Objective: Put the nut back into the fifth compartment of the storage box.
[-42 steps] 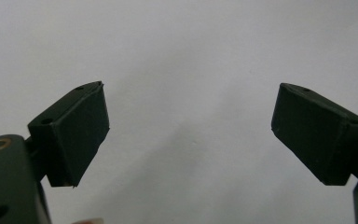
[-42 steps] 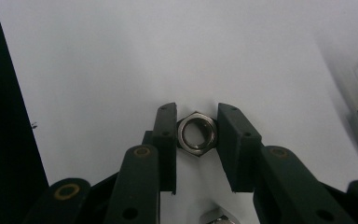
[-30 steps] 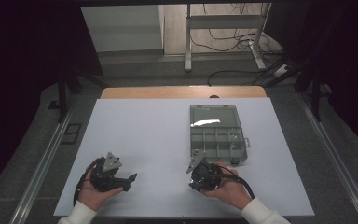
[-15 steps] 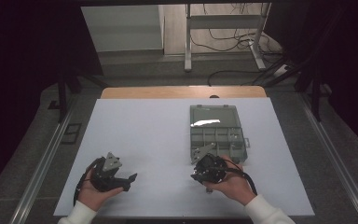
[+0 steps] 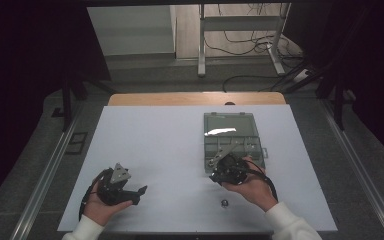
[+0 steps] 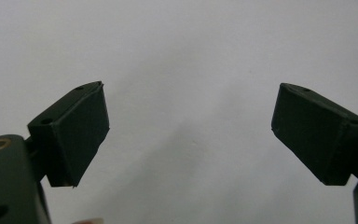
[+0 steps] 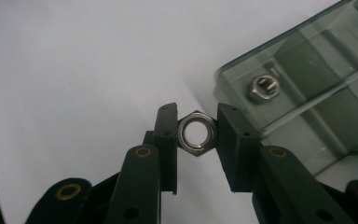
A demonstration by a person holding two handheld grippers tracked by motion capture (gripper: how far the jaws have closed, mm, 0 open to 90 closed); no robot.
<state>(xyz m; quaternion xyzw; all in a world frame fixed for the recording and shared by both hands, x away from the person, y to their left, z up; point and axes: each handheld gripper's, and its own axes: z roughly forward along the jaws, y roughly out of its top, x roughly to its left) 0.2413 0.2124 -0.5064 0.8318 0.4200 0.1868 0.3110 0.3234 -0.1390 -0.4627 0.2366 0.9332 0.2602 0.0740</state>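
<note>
While the table (image 5: 145, 150) lay mostly bare, the box (image 5: 230, 131) sat at its right to take parts. Just before it, the right gripper (image 7: 196, 135) clenched a nut (image 7: 195, 133), apparently bound for a compartment. Idle, the left gripper (image 6: 189, 135) gaped.

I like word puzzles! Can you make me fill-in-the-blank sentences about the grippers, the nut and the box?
1. The right gripper is shut on a ____.
2. The left gripper has its jaws ____.
3. Another nut lies inside the clear ____.
4. A small dark part lies on the white ____, near the right hand.

Missing words: nut; open; box; table
</note>
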